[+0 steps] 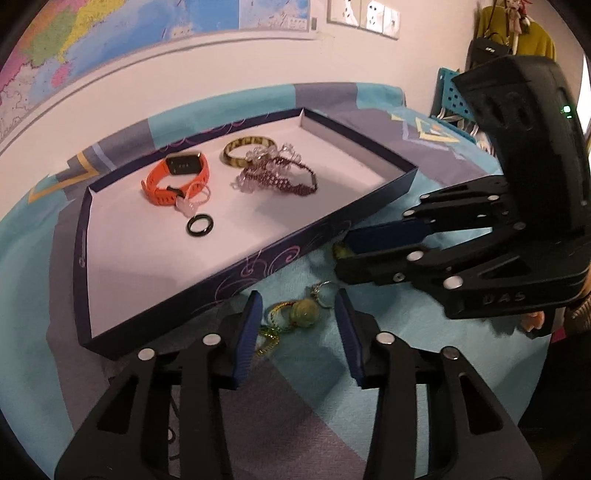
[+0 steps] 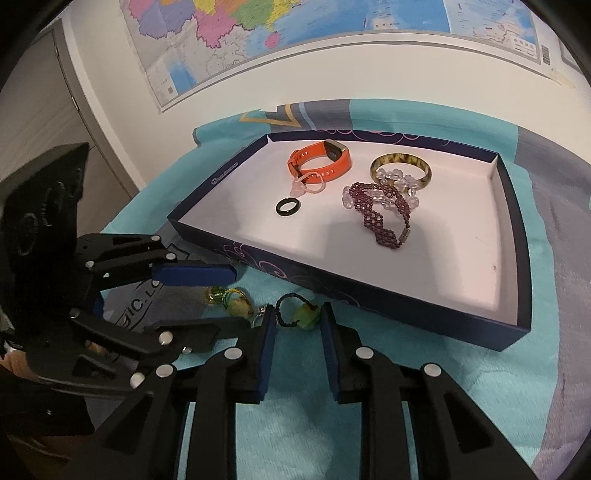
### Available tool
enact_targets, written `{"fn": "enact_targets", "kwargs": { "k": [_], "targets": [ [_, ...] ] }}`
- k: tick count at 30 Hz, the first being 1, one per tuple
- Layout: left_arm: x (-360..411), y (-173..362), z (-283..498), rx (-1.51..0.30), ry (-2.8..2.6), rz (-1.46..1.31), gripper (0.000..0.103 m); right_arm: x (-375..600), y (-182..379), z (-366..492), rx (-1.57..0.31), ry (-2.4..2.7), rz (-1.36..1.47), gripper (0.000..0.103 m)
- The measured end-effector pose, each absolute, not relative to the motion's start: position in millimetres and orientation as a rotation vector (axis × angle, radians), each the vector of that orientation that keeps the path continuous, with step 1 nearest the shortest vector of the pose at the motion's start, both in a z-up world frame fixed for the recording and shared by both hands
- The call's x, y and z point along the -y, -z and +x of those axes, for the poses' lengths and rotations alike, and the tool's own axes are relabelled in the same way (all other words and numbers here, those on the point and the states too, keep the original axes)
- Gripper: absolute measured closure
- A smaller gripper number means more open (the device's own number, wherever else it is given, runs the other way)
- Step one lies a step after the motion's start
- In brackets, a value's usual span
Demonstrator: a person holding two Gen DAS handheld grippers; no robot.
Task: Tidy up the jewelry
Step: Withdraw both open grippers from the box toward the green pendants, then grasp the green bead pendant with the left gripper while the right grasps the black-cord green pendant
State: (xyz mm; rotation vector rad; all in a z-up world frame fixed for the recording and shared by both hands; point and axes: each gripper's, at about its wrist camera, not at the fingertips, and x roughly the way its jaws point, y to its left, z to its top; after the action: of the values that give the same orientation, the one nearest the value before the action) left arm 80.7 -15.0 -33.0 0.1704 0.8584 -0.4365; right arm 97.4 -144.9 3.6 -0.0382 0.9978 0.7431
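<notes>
A dark blue tray (image 1: 258, 266) (image 2: 258, 263) with a white floor lies on the teal cloth. In it are an orange watch (image 1: 177, 181) (image 2: 317, 162), a black ring (image 1: 200, 224) (image 2: 288, 206), an amber bangle (image 1: 249, 149) and a purple beaded bracelet (image 1: 284, 177) (image 2: 380, 214). In front of the tray, my left gripper (image 1: 298, 297) (image 2: 225, 302) stands open around a green bead on gold cord (image 1: 304, 314), its pads clear of it. A silver ring (image 1: 321, 290) lies beside that bead. My right gripper (image 2: 299, 310) (image 1: 341, 253) is shut on a green bead with black cord (image 2: 306, 318).
The two grippers sit close together on the cloth (image 2: 406, 373) at the tray's near wall. A wall with a large map (image 2: 295, 33) rises right behind the tray. A blue perforated crate (image 1: 452, 96) and hanging clothes stand at the far right.
</notes>
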Motion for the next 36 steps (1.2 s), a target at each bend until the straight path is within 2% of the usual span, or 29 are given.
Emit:
{"fn": "enact_targets", "kwargs": {
  "k": [7, 12, 14, 22, 24, 31, 33, 36],
  "targets": [
    [14.2, 38.9, 75.5, -0.879, 0.431, 0.166, 0.068, 145.2, -0.8, 98.4, -0.997, -0.749, -0.030, 0.081],
    [12.6, 39.1, 76.2, -0.878, 0.426, 0.152, 0.079, 146.5, -1.3, 97.0, -0.993, -0.749, -0.029, 0.081],
    [11.8, 38.4, 75.7, -0.879, 0.429, 0.148, 0.080, 147.7, -1.5, 96.8, -0.993, -0.747, -0.027, 0.081],
    [4.8, 39.6, 66.1, -0.889, 0.444, 0.129, 0.080, 149.0, -0.7, 96.9, -0.993, -0.751, -0.023, 0.080],
    [3.6, 39.0, 67.1, -0.884, 0.440, 0.121, 0.071, 148.4, -0.3, 97.4, -0.993, -0.752, -0.024, 0.080],
    [12.0, 40.9, 76.4, -0.882, 0.439, 0.139, 0.070, 149.4, 0.2, 98.1, -0.997, -0.750, -0.023, 0.080],
    [12.6, 40.6, 77.5, -0.881, 0.432, 0.141, 0.080, 149.7, -0.2, 98.0, -0.997, -0.751, -0.021, 0.080],
    [10.5, 40.9, 78.0, -0.884, 0.428, 0.125, 0.085, 149.1, -0.2, 98.4, -0.997, -0.752, -0.020, 0.080]
  ]
}}
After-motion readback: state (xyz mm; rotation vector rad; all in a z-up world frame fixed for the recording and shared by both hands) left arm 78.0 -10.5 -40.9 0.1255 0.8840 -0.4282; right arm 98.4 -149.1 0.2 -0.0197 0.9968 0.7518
